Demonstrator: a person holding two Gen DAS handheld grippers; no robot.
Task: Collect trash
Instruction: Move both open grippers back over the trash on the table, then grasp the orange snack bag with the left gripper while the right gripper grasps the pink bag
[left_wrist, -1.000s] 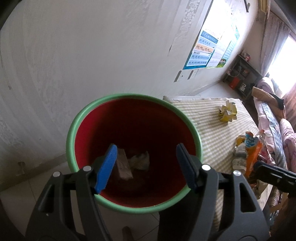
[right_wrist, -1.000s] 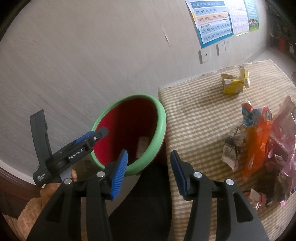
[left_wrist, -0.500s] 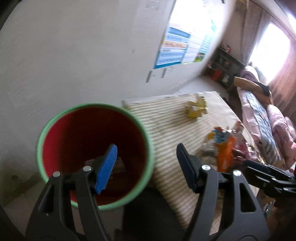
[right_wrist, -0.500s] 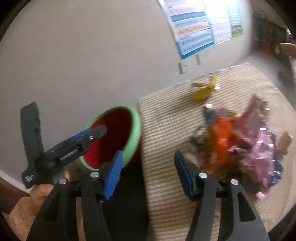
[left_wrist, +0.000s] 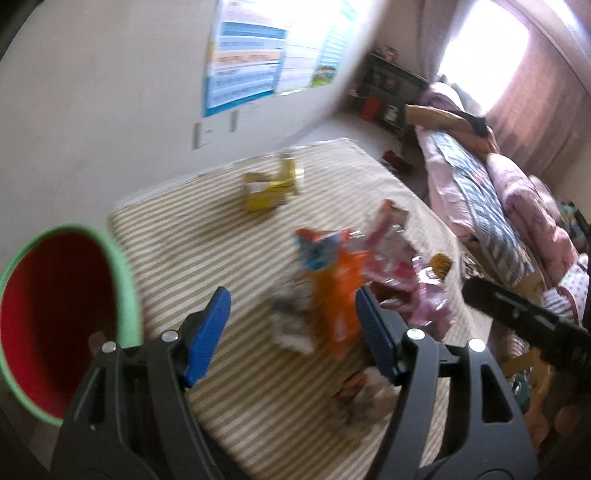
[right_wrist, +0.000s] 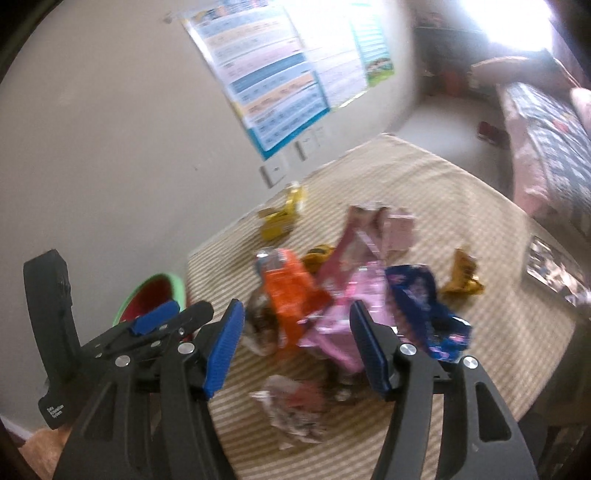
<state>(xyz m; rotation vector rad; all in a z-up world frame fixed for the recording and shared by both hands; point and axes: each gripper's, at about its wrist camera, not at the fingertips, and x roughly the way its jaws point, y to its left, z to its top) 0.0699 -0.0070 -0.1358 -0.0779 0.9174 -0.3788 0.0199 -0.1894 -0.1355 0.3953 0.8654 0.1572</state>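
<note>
A red bin with a green rim (left_wrist: 125, 295) stands at the left edge of a striped table (left_wrist: 192, 258); it also shows in the right wrist view (right_wrist: 173, 286). A pile of wrappers lies mid-table: an orange packet (left_wrist: 340, 295) (right_wrist: 291, 295), pink wrappers (right_wrist: 347, 310), a blue wrapper (right_wrist: 428, 310). A yellow carton (left_wrist: 269, 188) (right_wrist: 280, 218) lies at the far side. My left gripper (left_wrist: 291, 332) is open and empty above the table before the orange packet. My right gripper (right_wrist: 295, 347) is open and empty over the pile.
A crumpled wrapper (right_wrist: 295, 410) lies near the table's front edge. A gold wrapper (right_wrist: 461, 280) lies to the right. The wall with a poster (right_wrist: 273, 81) runs behind the table. A bed with pink bedding (left_wrist: 498, 192) stands to the right.
Both grippers have swung right, away from the bin and toward the wrapper pile. The bin has slid to the left edge of both views. Both stay open.
</note>
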